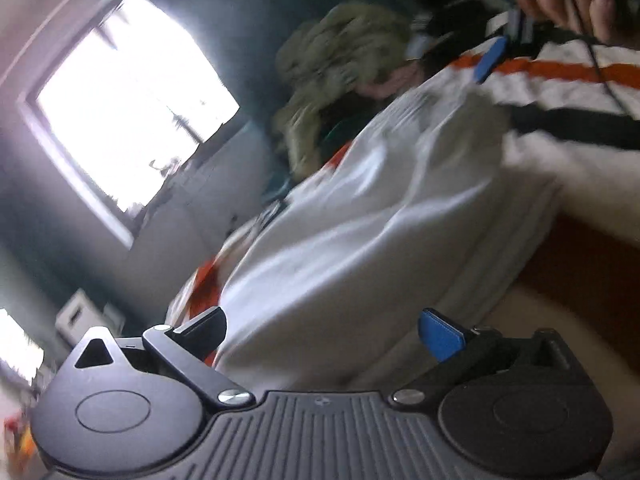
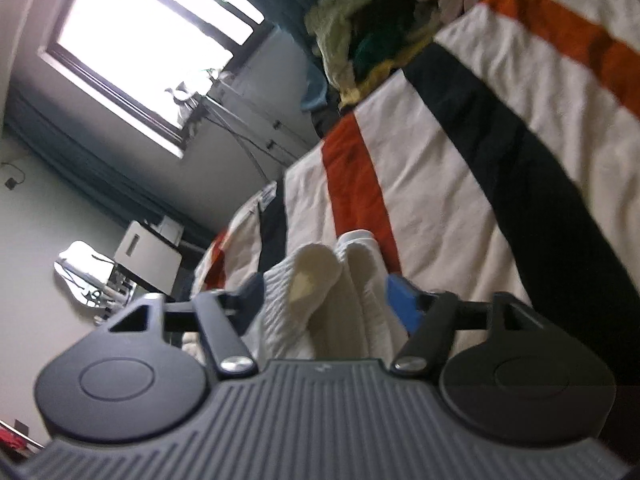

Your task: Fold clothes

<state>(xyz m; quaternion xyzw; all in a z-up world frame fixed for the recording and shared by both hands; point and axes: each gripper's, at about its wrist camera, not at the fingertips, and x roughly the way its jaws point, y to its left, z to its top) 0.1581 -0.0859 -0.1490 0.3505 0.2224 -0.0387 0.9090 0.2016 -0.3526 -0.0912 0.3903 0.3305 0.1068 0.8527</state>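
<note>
Your left claw (image 1: 320, 332) stands spread wide with nothing gripped, the white garment (image 1: 360, 220) lying just ahead on the striped bed cover (image 2: 460, 152). Your right claw (image 2: 324, 292) has bunched cream cloth (image 2: 320, 280) between its fingers; whether they pinch it, I cannot tell. If they don't, the fold may slip loose. Mind the heap of unfolded clothes (image 1: 340, 60) at the bed's far end, crowding your laying space.
</note>
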